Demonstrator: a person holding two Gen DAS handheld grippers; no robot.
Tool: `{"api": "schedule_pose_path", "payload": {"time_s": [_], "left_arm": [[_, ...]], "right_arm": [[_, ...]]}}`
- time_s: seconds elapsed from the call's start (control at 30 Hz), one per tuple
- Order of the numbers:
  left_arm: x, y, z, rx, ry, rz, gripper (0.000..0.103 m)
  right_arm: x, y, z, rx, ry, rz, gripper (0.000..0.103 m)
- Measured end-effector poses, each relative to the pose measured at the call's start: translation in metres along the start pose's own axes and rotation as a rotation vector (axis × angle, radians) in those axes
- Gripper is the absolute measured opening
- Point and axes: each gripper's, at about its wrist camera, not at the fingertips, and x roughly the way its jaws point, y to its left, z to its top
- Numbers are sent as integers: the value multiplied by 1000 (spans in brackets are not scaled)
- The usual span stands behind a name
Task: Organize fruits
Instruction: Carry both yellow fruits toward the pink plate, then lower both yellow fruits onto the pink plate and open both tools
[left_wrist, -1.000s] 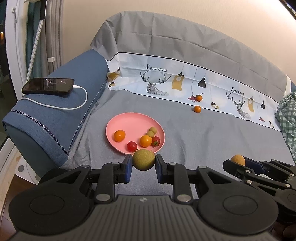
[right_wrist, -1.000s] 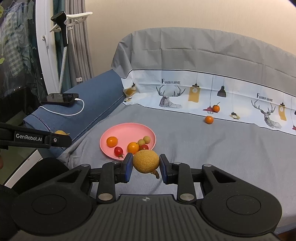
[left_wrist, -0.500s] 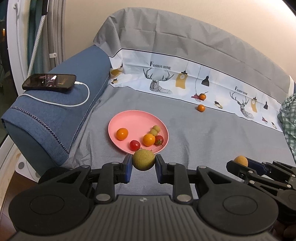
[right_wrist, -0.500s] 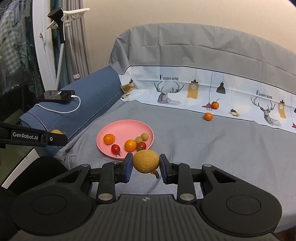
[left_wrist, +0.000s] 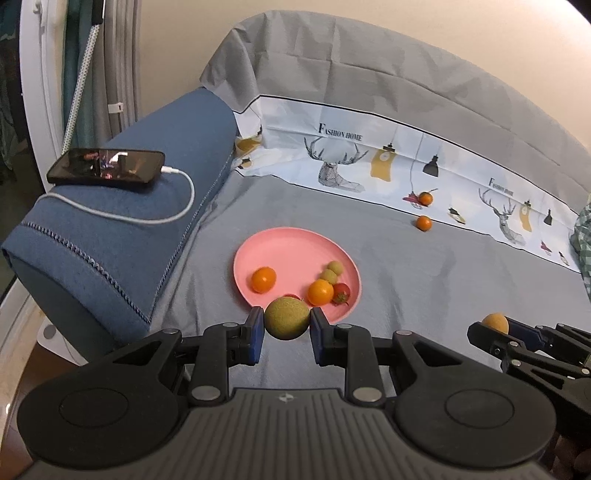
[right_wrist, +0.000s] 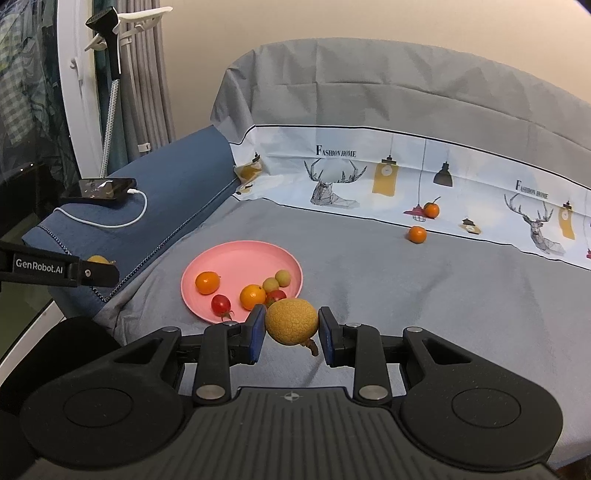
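Gripping round fruit (right_wrist: 291, 322), stem (right_wrist: 312, 347) pointing down-right

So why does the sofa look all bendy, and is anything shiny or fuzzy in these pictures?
Left wrist view: the fisheye lens bows the sofa back and darkens the corners; the phone screen catches bright reflections; the green-yellow fruit in the left gripper looks sharp. Right wrist view: same curving; the bumpy yellow fruit in the right gripper is crisp, with a soft shadow on the cover below.

wall (right_wrist: 332, 22): beige | sofa (right_wrist: 424, 295): grey cover | armrest (left_wrist: 122, 229): blue | curtain (right_wrist: 155, 74): grey
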Motion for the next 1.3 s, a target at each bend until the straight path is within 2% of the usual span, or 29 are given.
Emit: {"api": "schedule_pose_path", "payload": {"time_s": [0.3, 0.7, 0.97, 1.3], "left_arm": [[38, 10, 32, -10, 4, 36, 29], [107, 9, 68, 4, 46, 38, 29], [157, 5, 79, 15, 97, 41, 29], [202, 1, 81, 59, 146, 56, 29]], "right_arm": [[44, 6, 15, -1, 31, 27, 32], [125, 11, 40, -5, 66, 58, 32], [175, 12, 46, -15, 103, 71, 32], [214, 16, 42, -41, 141, 87, 32]]}}
